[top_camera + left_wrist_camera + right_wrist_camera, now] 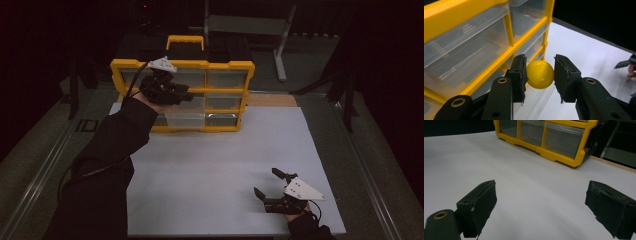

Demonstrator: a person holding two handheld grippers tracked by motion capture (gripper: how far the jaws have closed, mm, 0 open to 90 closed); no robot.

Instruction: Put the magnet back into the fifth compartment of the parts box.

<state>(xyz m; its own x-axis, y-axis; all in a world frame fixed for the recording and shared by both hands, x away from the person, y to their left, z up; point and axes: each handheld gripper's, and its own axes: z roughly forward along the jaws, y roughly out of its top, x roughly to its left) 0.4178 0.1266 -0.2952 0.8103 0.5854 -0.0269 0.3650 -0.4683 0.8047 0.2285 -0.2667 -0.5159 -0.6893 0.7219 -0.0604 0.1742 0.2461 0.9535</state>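
Observation:
A yellow ball (540, 74) sits pinched between the black pads of my left gripper (540, 75), which is shut on it. That gripper (186, 95) hovers in front of the yellow organizer case (227, 65) with clear drawers (471, 47), at its middle row. A drawer below the gripper stands pulled out (184, 119). My right gripper (266, 183) rests low near the front right of the white table top (215, 165), its jaws wide apart with nothing between them (541, 207).
The organizer (554, 135) stands upright at the back of the white table. A grey metal stand (280, 45) is behind it on the floor. Dark floor surrounds the table on both sides.

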